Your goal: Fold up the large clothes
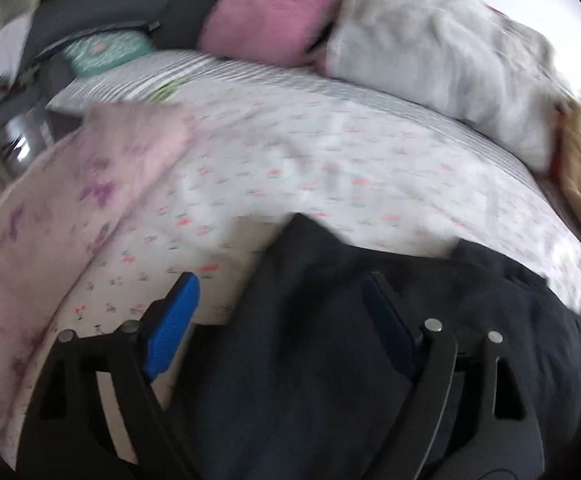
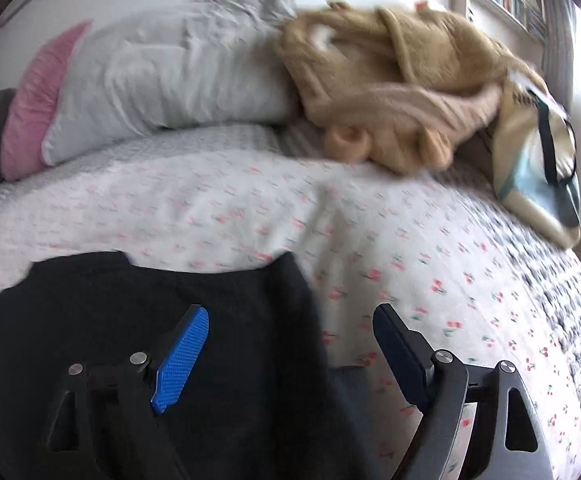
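Note:
A black garment (image 1: 322, 360) lies spread on the cherry-print bedcover (image 1: 290, 168), at the near edge of the bed. My left gripper (image 1: 280, 284) hovers over its left part with the jaws wide apart; the blue pad (image 1: 174, 324) is over the cover and the dark pad (image 1: 390, 320) over the cloth, neither pressing on it. In the right wrist view the same black garment (image 2: 130, 312) fills the lower left. My right gripper (image 2: 290, 312) stands open across its right edge, one pad over the cloth and the other over the bedcover (image 2: 430, 280).
A grey pillow (image 2: 162, 72) and a pink pillow (image 2: 30, 108) lie at the head of the bed. A tan fleece garment (image 2: 402, 80) is heaped beside them, with a tote bag (image 2: 538, 168) at the right edge. A pink butterfly-print blanket (image 1: 58, 216) lies on the left.

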`<state>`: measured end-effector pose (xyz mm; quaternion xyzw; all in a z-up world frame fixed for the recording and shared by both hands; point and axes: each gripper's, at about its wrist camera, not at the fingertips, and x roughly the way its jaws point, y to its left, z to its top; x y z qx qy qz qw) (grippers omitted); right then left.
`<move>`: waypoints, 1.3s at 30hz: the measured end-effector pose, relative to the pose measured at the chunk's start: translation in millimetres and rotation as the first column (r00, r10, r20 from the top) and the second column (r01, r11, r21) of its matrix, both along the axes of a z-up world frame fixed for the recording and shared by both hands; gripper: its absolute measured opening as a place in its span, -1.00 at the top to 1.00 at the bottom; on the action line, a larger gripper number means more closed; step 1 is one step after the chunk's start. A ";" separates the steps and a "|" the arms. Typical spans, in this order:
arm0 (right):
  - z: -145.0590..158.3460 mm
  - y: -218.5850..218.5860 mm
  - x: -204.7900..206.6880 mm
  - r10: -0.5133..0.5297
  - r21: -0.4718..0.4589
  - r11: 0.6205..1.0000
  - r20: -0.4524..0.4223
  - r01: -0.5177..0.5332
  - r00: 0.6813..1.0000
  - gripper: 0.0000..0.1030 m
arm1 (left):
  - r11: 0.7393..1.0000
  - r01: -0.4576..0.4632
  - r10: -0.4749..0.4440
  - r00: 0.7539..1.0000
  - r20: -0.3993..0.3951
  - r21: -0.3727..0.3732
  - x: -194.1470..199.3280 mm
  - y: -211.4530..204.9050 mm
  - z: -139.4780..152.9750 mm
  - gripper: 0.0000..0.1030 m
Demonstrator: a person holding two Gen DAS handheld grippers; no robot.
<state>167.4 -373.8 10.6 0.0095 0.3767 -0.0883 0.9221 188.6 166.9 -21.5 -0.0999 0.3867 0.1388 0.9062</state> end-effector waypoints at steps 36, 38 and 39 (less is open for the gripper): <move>-35.5 65.8 -58.3 0.288 0.124 0.956 -0.246 -0.265 0.925 -0.67 | 0.963 0.269 -0.266 0.953 -0.148 0.002 -93.3 -77.0 -20.4 -0.98; -50.5 69.0 -59.0 0.284 0.119 0.959 -0.304 -0.259 0.909 -0.67 | 0.956 0.294 -0.282 0.924 -0.258 0.010 -90.0 -85.4 -48.4 -0.98; -59.9 65.6 -57.8 0.279 0.116 0.960 -0.338 -0.254 0.899 -0.67 | 0.957 0.289 -0.277 0.911 -0.306 -0.005 -91.2 -84.2 -61.0 -0.98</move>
